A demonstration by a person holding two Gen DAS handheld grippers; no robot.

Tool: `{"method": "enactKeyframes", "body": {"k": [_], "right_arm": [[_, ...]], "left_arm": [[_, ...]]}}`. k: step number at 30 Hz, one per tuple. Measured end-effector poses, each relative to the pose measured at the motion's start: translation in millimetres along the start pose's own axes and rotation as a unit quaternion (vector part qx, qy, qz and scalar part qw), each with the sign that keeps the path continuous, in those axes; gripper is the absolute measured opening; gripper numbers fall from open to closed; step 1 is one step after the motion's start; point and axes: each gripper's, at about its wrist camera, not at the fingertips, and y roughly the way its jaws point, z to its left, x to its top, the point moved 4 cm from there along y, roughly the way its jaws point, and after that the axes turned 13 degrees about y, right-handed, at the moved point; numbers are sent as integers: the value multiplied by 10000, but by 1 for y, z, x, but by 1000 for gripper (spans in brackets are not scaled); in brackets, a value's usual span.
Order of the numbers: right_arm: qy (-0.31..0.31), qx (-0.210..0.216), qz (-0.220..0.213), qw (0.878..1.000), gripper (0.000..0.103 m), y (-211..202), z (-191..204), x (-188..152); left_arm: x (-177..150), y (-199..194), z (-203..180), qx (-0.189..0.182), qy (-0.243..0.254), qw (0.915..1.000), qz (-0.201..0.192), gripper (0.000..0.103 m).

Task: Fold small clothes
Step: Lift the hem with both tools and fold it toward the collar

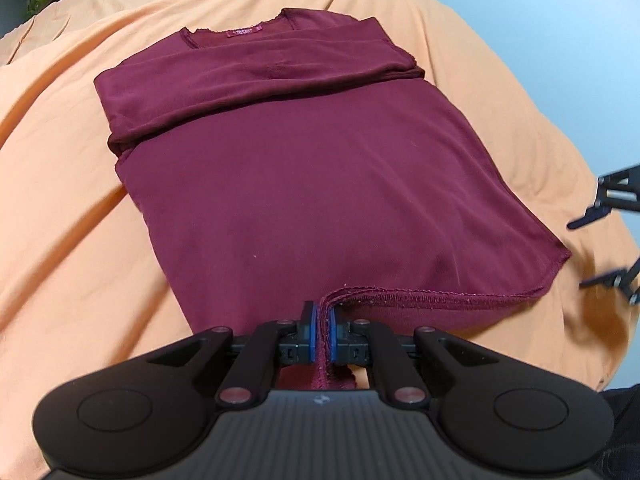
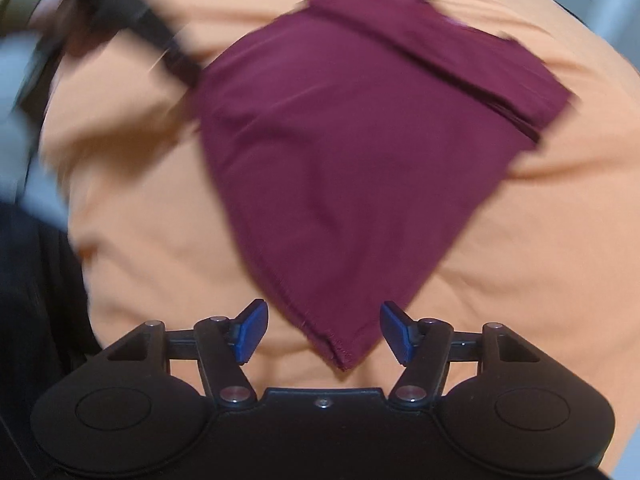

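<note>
We see a maroon shirt (image 1: 304, 184) lying flat on an orange sheet (image 1: 72, 208) that covers the whole surface beneath it. Whether that surface is a bed or a worktop, we cannot tell. The collar with its label (image 1: 242, 33) lies at the far end in the left wrist view. One sleeve (image 1: 256, 76) is folded across the chest, running from the shirt's left edge toward the right shoulder.

Left tool (image 1: 321, 334): jaws closed tight, blue pads (image 1: 310, 332) pressed together on the stitched hem (image 1: 400, 294) near its lower left corner. A pinch of maroon cloth stands up between the pads and trails out beneath them. The rest of the hem runs rightward, lifted slightly off the sheet.

Right tool (image 2: 324, 330): jaws spread wide, blue pads (image 2: 252, 330) well apart, gripping nothing. The shirt's lower right corner (image 2: 340, 354) sits between the open fingers, pointing toward the camera; we cannot tell if either pad touches it. This view is motion-blurred. In the left wrist view the right tool's fingertips show at the right edge (image 1: 604, 248), just beside that corner of the shirt.

Blurred at upper left in the right wrist view, the left tool (image 2: 132, 24) meets the shirt's edge.
</note>
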Motion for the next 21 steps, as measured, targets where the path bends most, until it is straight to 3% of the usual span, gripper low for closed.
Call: {"method": "enactKeyframes", "body": {"k": [2,5,7,8,10,12,14,18,21], "right_arm": [[-705,-121,128,9974,63,14,9,-8],[-1421,-268,264,9891,44,34,11,-20],[-1800,-445,276,9823,24,45,7,-28],[-1798,-390,272,9826,22,46,2,-29],[-1443,-18,270,9892,13,38,-12,-21],[-660,478,165,9965,13,22,-35,-2],[170,979,-42,9950,13,4,-66,20],[1331,1415,-541,9795,13,-5,-125,65],[2414,1629,-845,9529,21,15,-165,90]], "left_arm": [[2,4,1,4,-41,10000,61,6],[2,4,5,-8,-148,9998,106,6],[1,0,7,-6,-171,9998,129,6],[2,-2,10,-27,-193,9997,120,6],[7,-7,19,-36,-299,9995,17,6],[15,-13,34,21,-470,9988,-115,6],[24,-15,53,70,-708,9972,-247,6],[46,-5,89,152,-1089,9931,-396,6],[55,13,107,219,-1333,9904,-307,6]]}}
